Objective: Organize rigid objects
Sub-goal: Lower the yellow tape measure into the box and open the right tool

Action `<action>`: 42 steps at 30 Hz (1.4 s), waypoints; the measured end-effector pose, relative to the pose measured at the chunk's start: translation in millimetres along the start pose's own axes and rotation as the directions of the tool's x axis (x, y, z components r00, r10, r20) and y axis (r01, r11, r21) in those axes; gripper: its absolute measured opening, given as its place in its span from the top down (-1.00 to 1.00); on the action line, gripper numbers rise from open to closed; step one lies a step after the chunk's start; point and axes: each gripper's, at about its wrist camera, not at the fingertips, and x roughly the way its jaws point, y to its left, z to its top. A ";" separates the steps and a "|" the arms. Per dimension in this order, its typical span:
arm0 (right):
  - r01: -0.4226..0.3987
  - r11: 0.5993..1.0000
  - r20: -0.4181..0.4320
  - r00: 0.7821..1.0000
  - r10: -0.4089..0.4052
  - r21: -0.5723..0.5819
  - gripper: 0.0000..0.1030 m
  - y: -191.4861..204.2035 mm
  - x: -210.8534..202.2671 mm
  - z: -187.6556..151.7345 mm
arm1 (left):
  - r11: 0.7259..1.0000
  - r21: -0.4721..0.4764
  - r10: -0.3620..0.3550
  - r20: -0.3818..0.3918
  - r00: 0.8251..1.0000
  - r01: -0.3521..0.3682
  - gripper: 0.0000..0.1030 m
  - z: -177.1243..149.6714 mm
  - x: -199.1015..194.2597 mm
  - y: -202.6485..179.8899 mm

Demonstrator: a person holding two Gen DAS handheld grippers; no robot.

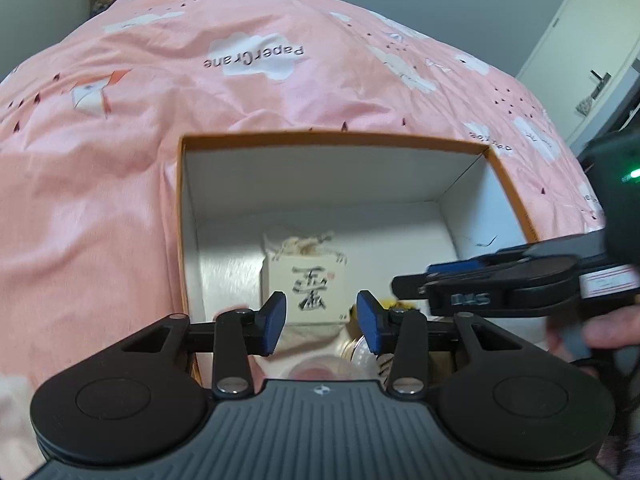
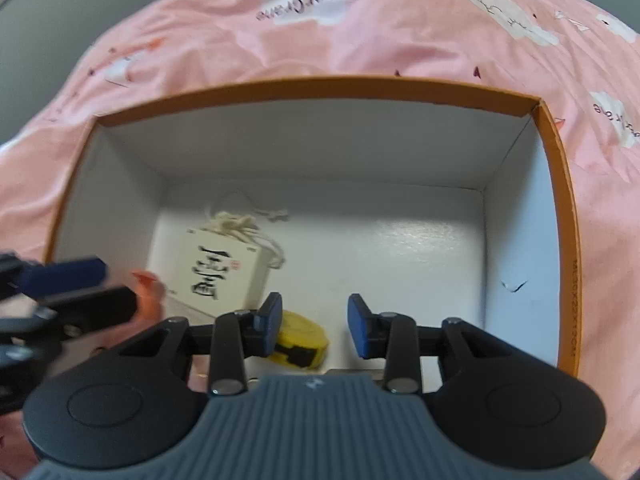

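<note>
1. Your left gripper (image 1: pixel 321 322) hovers over the near end of the orange-rimmed white cardboard box (image 2: pixel 320 87), which sits on the pink cloud-print bed cover (image 1: pixel 120 160). Its blue-padded fingers (image 1: pixel 276 318) stand apart and hold nothing.
2. Your right gripper (image 2: pixel 315 326) hangs over the same box, its fingers likewise spread and empty.
3. Inside the box, the cream square box with black calligraphy and a cord tie (image 2: pixel 222 272) lies toward the left wall. The yellow-and-black tape measure (image 2: pixel 300 346) lies on the floor beside it, just under your right gripper's left finger.
4. A clear round container (image 1: pixel 360 354) shows beneath your left gripper; its exact position is partly hidden.
5. Risk: both grippers crowd the near end. Moving either sideways could cause them to collide.
6. Risk: lowering the right gripper straight down could strike the tape measure and shove it against the cream box.
7. Risk: the soft bed cover could let the box tilt if you press on a wall.
</note>
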 end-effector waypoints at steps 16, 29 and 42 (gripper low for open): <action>0.051 0.970 -0.007 0.998 -0.054 -0.239 0.36 23.8 2.5 -23.6 | 0.973 0.169 0.142 0.095 0.985 -0.157 0.12 -36.0 3.0 -19.6; 0.060 0.989 -0.057 0.996 -0.068 -0.135 0.60 12.2 36.3 5.1 | 0.983 0.123 0.127 0.094 0.987 -0.138 0.12 -24.4 4.6 -11.5; 0.041 0.994 -0.038 0.998 -0.045 -0.106 0.27 15.5 50.7 21.6 | 0.983 0.119 0.132 0.092 0.987 -0.142 0.12 -23.3 4.9 -11.2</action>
